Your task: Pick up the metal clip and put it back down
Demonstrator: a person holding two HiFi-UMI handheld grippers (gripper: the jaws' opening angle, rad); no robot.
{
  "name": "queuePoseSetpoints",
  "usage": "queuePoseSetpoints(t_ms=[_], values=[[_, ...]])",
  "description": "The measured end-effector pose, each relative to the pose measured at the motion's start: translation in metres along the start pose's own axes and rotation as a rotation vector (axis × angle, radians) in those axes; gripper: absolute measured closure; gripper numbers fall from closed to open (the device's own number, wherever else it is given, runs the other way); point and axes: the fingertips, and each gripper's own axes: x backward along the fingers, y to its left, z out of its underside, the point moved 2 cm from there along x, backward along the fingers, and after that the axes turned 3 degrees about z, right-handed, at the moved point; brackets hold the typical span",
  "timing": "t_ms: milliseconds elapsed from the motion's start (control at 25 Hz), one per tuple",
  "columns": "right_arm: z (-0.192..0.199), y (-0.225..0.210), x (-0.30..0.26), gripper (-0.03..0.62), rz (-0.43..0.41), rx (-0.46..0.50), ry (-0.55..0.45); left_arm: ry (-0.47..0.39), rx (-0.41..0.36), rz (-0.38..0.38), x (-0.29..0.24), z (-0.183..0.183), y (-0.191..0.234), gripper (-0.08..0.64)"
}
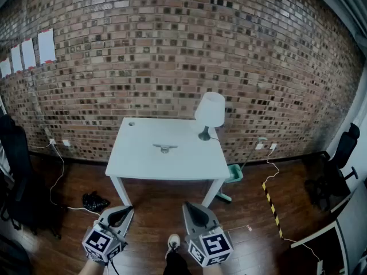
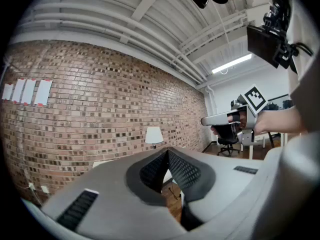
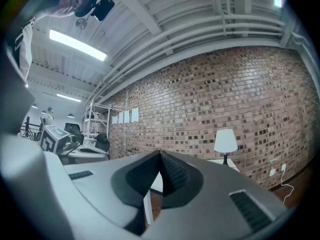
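The metal clip (image 1: 164,148) lies flat near the middle of the white table (image 1: 137,159), far ahead of both grippers. My left gripper (image 1: 127,209) and my right gripper (image 1: 188,205) hover side by side over the wooden floor in front of the table, pointing level toward it. In the left gripper view, the left gripper (image 2: 167,151) has its ribbed pads meeting at the tips, with nothing between them. The right gripper (image 3: 160,154) is shut and empty too. The clip does not show in either gripper view.
A white lamp (image 1: 209,112) stands at the table's back right corner, before a brick wall (image 1: 172,50). On the floor are a black bag (image 1: 94,201), cables (image 1: 57,176), a green object (image 1: 235,173) and striped tape (image 1: 270,202). Office chairs (image 1: 341,153) stand at both sides.
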Motion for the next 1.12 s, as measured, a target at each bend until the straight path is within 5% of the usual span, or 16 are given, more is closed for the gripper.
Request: queuePoseSetpoints(t_ms=[600, 1120], values=[[-0.022, -0.166, -0.196, 0.611, -0.050, 0.080, -0.002, -0.022, -0.028, -0.082, -0.217, -0.027, 0.126, 0.552], [-0.003, -0.190, -0.274, 0.611, -0.085, 0.051, 0.087, 0.063, 0.025, -0.062, -0.283, -0.018, 0.176, 0.552]])
